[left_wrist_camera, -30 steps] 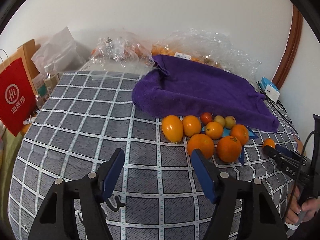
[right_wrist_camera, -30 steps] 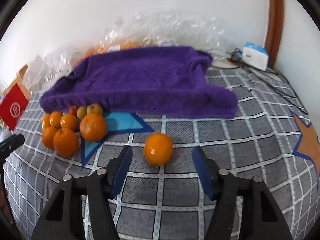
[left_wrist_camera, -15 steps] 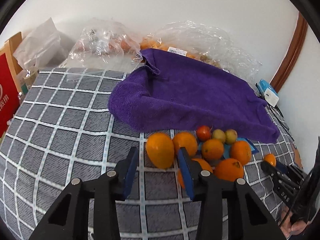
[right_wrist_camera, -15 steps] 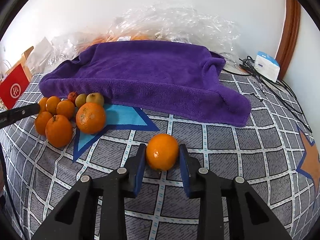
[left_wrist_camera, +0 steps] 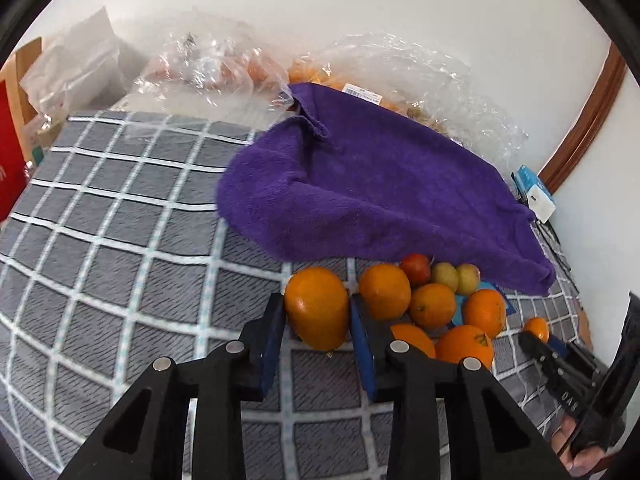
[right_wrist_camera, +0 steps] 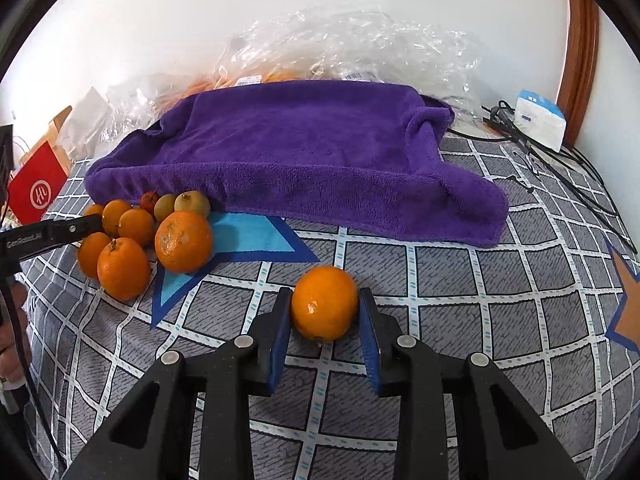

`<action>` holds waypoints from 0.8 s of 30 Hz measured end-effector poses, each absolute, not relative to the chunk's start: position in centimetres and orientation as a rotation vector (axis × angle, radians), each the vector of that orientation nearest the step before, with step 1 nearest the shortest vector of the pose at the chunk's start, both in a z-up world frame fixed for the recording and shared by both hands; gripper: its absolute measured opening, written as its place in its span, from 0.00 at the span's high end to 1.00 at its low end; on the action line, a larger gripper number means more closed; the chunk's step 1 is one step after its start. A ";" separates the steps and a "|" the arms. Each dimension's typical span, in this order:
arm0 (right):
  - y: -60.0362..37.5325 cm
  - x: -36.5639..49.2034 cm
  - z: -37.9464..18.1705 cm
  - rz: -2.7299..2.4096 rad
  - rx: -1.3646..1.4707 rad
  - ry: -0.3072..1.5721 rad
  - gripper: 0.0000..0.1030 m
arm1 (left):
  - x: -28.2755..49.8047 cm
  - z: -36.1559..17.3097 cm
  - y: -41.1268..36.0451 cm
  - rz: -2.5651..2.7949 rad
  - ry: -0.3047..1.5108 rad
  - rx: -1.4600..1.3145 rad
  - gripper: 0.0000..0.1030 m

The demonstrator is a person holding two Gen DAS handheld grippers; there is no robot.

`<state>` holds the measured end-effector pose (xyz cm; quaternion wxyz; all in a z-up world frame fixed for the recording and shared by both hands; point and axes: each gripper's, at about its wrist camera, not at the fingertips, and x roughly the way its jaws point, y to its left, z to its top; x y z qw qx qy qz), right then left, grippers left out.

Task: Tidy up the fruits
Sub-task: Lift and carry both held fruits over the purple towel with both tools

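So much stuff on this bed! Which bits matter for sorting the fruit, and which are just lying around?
Job:
- left gripper, clamped on an orange
- right gripper, clamped on another orange
- fruit pile

Lying about:
- purple towel
- plastic bags
- red paper bag
- white box

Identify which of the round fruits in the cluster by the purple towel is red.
The small red fruit at the towel's edge, beside two yellow-green fruits; every other piece in the cluster is orange.
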<state>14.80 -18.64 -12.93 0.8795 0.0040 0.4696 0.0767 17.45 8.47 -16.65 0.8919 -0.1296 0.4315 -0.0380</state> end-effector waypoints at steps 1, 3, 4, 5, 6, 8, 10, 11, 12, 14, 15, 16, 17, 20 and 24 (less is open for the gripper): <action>-18.7 14.8 -12.9 0.161 0.010 0.979 0.69 | 17.2 -16.7 8.4 -0.069 0.898 -0.243 0.70; -18.8 14.8 -13.0 0.161 0.014 0.980 0.69 | 17.2 -17.0 8.1 -0.064 0.899 -0.193 0.70; -18.8 14.8 -13.0 0.160 0.014 0.980 0.69 | 17.0 -17.0 7.8 -0.061 0.889 -0.164 0.70; -18.8 14.8 -13.0 0.160 0.015 0.980 0.69 | 17.0 -16.9 7.6 -0.060 0.883 -0.146 0.70; -18.9 14.8 -13.0 0.161 0.016 0.981 0.69 | 16.9 -16.9 7.4 -0.060 0.872 -0.134 0.70; -18.9 14.8 -13.0 0.161 0.021 0.982 0.69 | 16.9 -17.1 7.3 -0.057 0.862 -0.131 0.70; -19.0 14.8 -13.0 0.159 0.022 0.981 0.69 | 16.8 -17.0 7.3 -0.062 0.854 -0.130 0.69; -19.0 14.7 -13.0 0.157 0.019 0.981 0.69 | 16.8 -17.0 7.4 -0.070 0.860 -0.136 0.69; -18.9 14.7 -13.0 0.156 0.016 0.980 0.69 | 17.0 -17.0 7.4 -0.071 0.860 -0.140 0.69; -18.9 14.6 -13.0 0.155 0.015 0.978 0.69 | 17.0 -17.0 7.5 -0.074 0.858 -0.150 0.69; -18.9 14.6 -13.0 0.157 0.019 0.977 0.69 | 17.0 -16.9 7.6 -0.076 0.857 -0.152 0.69; -19.1 14.5 -12.9 0.161 0.029 0.975 0.69 | 17.0 -16.9 7.6 -0.078 0.854 -0.159 0.69; -19.2 14.5 -12.9 0.164 0.037 0.974 0.69 | 16.9 -16.9 7.6 -0.079 0.850 -0.166 0.69; -19.6 14.4 -12.7 0.172 0.064 0.960 0.69 | 16.5 -16.7 8.0 -0.084 0.830 -0.195 0.70; -19.9 14.1 -12.4 0.176 0.079 0.938 0.69 | 16.0 -16.4 8.3 -0.080 0.802 -0.208 0.70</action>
